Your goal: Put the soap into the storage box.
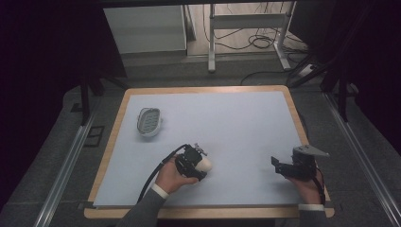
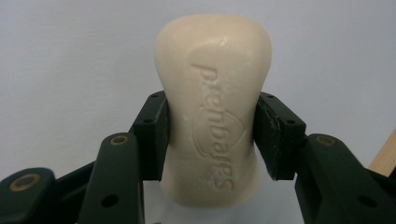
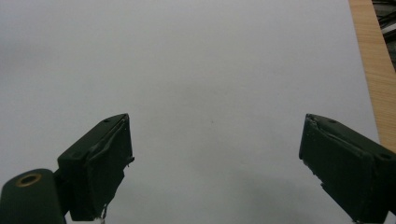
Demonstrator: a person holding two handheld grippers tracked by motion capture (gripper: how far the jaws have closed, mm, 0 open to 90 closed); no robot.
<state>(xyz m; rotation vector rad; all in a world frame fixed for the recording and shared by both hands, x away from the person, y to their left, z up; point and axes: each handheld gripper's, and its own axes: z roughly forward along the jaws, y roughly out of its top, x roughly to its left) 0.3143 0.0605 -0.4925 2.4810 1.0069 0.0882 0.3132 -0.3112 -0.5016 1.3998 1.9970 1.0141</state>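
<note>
Cream soap bar is clamped at its waist by the left tool, likely bound for the soap dish beyond; right tool is held wide, empty.

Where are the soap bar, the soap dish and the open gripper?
soap bar [image 2: 212, 93]: left gripper view, on its embossed upper face.
soap dish [image 1: 149, 121]: high view, on its ridged inner floor.
right gripper [image 3: 215, 158]: right gripper view, midway between its spread fingertips.
</note>
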